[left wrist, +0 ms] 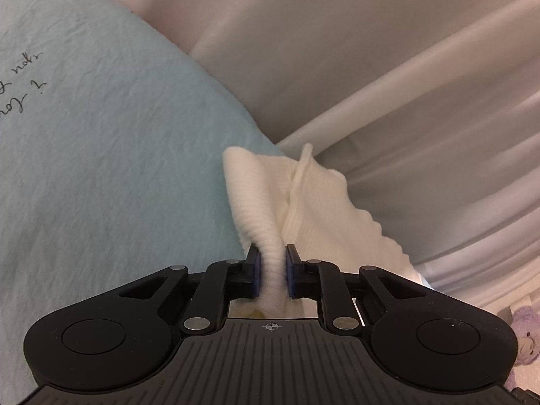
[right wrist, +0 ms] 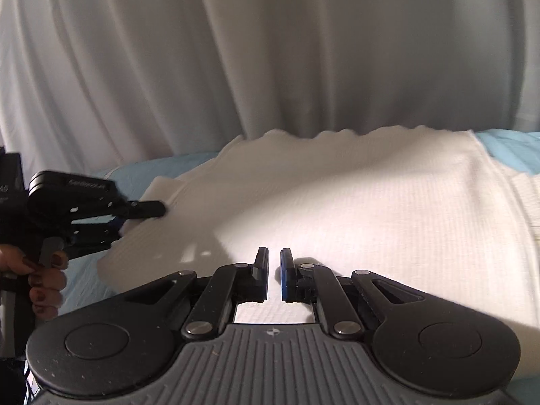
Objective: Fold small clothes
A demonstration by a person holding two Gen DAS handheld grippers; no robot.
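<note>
Ribbed matt cream cloth garment (right wrist: 337, 209); crinkled matt blue sheet (left wrist: 118, 168).

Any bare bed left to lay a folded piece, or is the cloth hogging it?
Free: the wide light-blue bedsheet beside the left gripper, bordered by handwritten lettering and the grey curtain. Crowded: the white ribbed garment covers the bed ahead of the right gripper, leaving one blue corner at far right.

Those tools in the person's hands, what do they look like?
Each tool, left and right, is black plastic with ribbed housing, round side discs, silver rivets, a small crosshair mark and blue-lined fingers. The hand wears dark nail polish.
</note>
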